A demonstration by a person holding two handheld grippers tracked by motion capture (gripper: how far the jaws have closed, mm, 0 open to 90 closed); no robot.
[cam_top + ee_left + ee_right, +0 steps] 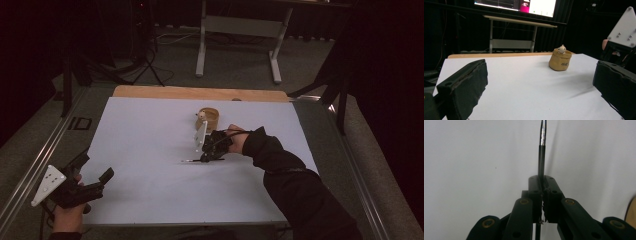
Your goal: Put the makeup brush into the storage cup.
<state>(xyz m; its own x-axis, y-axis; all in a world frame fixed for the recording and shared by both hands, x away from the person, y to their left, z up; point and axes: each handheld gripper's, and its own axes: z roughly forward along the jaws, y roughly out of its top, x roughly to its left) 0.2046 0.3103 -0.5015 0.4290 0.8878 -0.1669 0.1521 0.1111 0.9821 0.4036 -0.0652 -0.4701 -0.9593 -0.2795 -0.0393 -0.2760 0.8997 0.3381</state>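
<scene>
Right gripper view: right gripper (542, 183) clamps a slim metal pen (542, 150); left gripper (539, 87) jaws gape wide.

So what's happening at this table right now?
A person works with a hand-held claw in each hand. The right claw is shut on a thin pen-like rod, low over the white table. Just beyond it stands a small tan pouch with a little toy figure peeking out. The left claw waits open at the table's near left corner.
</scene>
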